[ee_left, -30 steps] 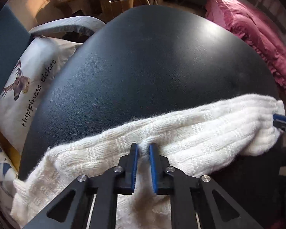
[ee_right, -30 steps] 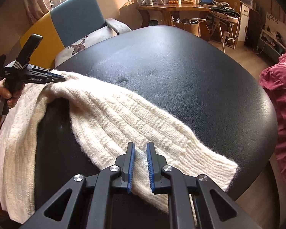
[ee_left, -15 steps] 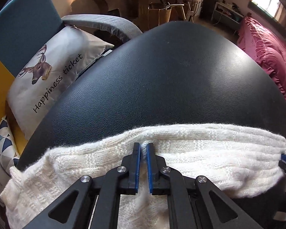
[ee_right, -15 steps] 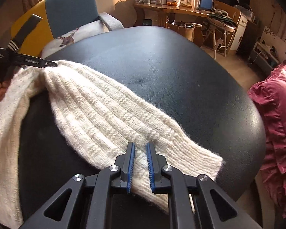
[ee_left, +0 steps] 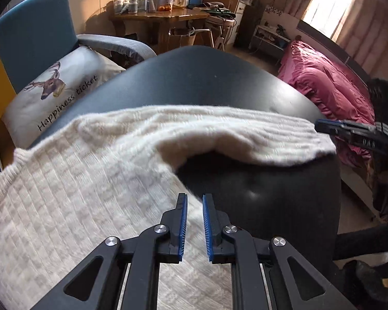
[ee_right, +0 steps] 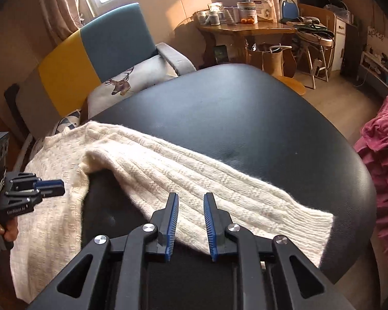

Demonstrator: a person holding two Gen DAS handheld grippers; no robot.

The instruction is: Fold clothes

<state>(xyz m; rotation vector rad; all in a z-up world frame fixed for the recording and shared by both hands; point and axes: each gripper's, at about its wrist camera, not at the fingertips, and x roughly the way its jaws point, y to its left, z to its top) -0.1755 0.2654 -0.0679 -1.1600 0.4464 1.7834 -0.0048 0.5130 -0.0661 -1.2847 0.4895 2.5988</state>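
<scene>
- Lying across the black worktop (ee_right: 258, 118), the cream knit sweater (ee_right: 194, 180) has its sleeve stretched toward the lower right of the right wrist view.
- Soft, limp and stretchy, I judge; best pinched at cuff or hem.
- Left tongs (ee_left: 194, 201) and right tongs (ee_right: 191, 199) stand narrowly parted, empty.
- Only the left wrist view shows the sweater's broad body at lower left.

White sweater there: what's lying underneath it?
The white sweater lies on a black padded surface, bare around its sleeve. Whatever is beneath the knit itself is covered.
</scene>
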